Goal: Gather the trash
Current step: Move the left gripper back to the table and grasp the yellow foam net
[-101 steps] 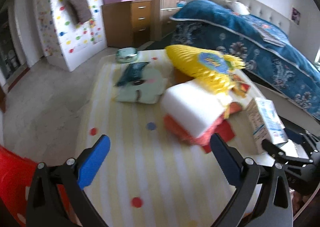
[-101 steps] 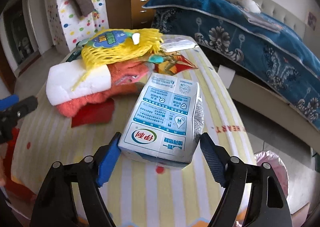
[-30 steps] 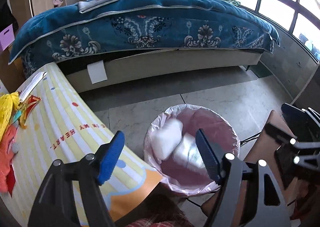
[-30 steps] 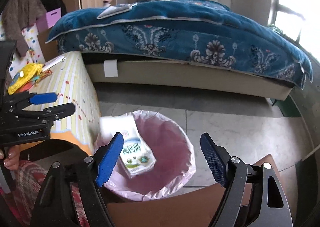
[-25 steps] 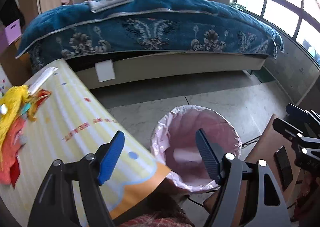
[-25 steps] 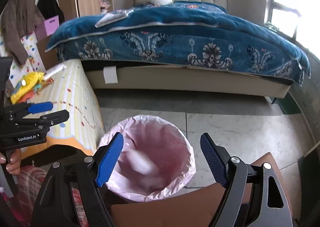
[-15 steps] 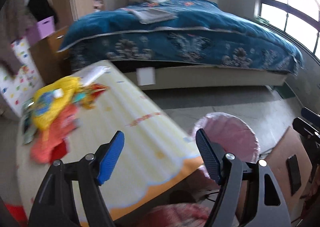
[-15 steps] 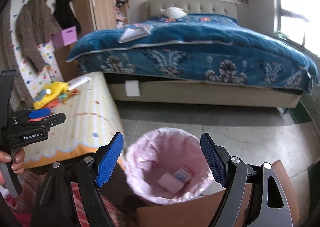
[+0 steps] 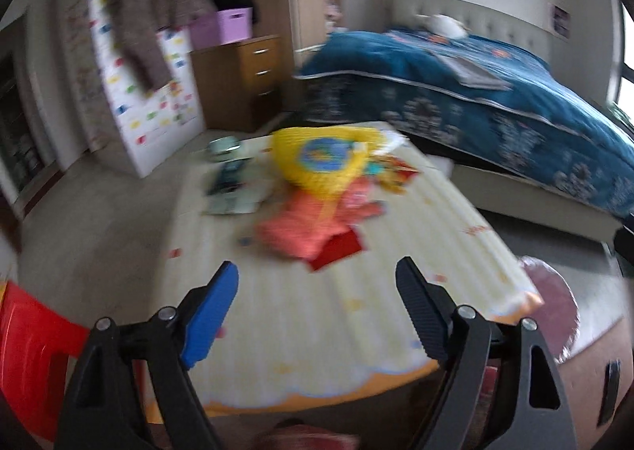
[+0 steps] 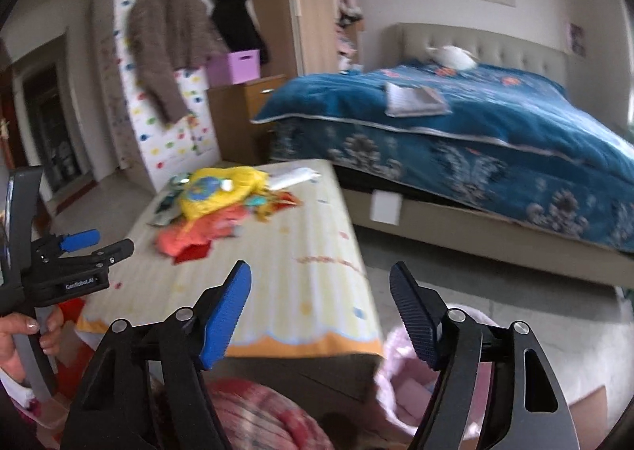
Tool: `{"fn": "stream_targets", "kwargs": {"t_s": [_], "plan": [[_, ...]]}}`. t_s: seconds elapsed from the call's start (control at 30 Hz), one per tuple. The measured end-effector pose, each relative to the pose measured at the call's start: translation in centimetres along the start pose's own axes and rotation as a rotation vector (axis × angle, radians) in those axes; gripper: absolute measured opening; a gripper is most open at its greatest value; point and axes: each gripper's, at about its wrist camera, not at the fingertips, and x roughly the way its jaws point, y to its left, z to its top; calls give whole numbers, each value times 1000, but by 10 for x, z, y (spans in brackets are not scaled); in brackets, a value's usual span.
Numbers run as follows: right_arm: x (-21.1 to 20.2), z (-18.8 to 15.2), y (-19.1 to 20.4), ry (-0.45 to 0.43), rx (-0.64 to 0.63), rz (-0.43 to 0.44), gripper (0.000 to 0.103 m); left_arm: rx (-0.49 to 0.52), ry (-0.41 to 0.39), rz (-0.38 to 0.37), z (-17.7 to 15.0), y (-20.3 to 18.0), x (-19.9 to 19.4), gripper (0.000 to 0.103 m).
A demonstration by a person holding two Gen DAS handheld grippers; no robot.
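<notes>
Now both tongs are empty: the left tongs (image 9: 317, 303) have just been opening, the right tongs (image 10: 321, 301) closing a little, nothing between either. Both have swung away from the pink-lined bin (image 10: 400, 382), at five o'clock, toward the bench (image 9: 317, 311). Remaining trash (image 9: 321, 188) lies at twelve o'clock, next to collect.

Blue-quilted bed (image 10: 495, 125), wooden dresser (image 9: 241, 81)
</notes>
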Motion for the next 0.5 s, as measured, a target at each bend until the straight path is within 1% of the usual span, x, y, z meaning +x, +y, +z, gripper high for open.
{"fn": "stream_targets", "kwargs": {"t_s": [0.1, 0.17, 0.33, 0.5], "plan": [[19, 12, 24, 3, -52, 5, 70, -51, 12, 29, 8, 27, 16, 81], [28, 17, 34, 3, -67, 7, 70, -58, 13, 28, 10, 33, 23, 82], [63, 39, 49, -6, -88, 17, 71, -59, 25, -2, 25, 31, 54, 86], [88, 53, 43, -24, -86, 2, 74, -42, 49, -56, 47, 13, 92, 86]]}}
